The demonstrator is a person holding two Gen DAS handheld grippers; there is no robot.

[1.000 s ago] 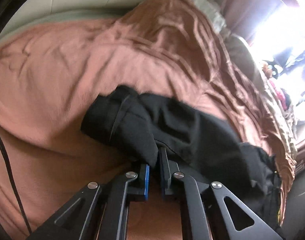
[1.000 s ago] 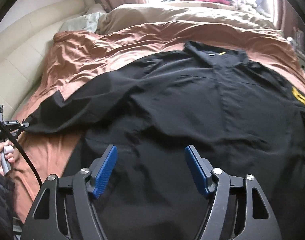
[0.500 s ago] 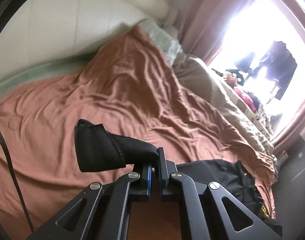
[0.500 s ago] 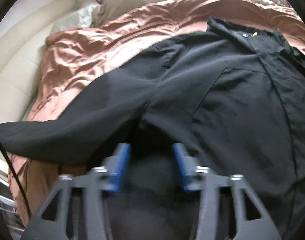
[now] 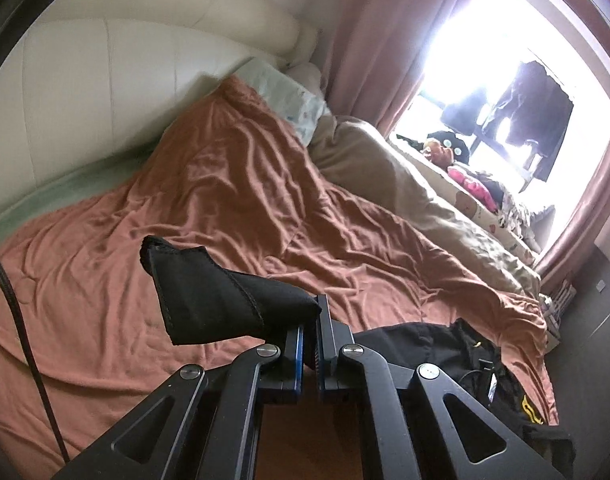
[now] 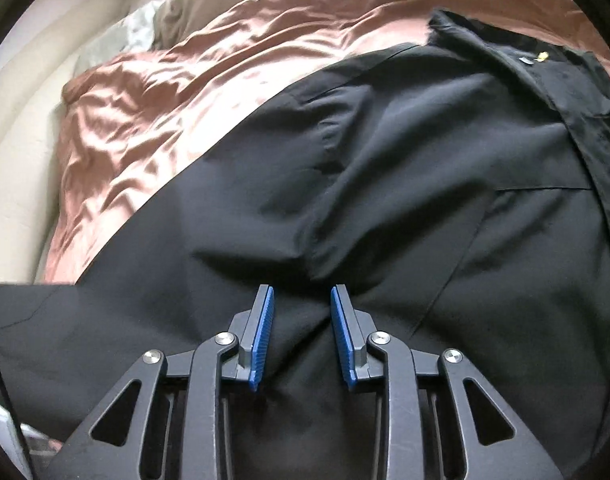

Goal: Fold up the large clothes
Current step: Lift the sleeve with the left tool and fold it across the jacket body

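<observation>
— Rust-brown bedding (image 5: 233,200) covered the bed, rumpled all over, with a cream padded headboard (image 5: 105,80) behind it and a bright window (image 5: 505,92) framed by pink curtains (image 5: 369,36) on the far side. What was lying on it?

— A black shirt (image 6: 405,168), spread across the cover. In the right wrist view its collar (image 6: 493,48) sat toward the top right, and the cloth filled most of the lower part of the picture.

— And the left gripper (image 5: 309,344)?

— Its jaws were clamped together on the cuff end of the shirt's sleeve (image 5: 209,296). That sleeve end stuck out to the left of the fingers, raised clear of the bedding, while the rest of the shirt lay low at the right of that view.

— The right one?

— The right gripper (image 6: 301,336) pointed down at the shirt near the armpit seam. Its jaws had just been closing, and a gap remained between the blue pads (image 6: 263,336). Black fabric bunched up in that gap, but whether the pads were already pressing on it I could not tell.

— Anything else on the bed?

— A beige duvet (image 5: 405,184) beyond the brown cover, and a pale pillow (image 5: 289,96) by the headboard.
</observation>
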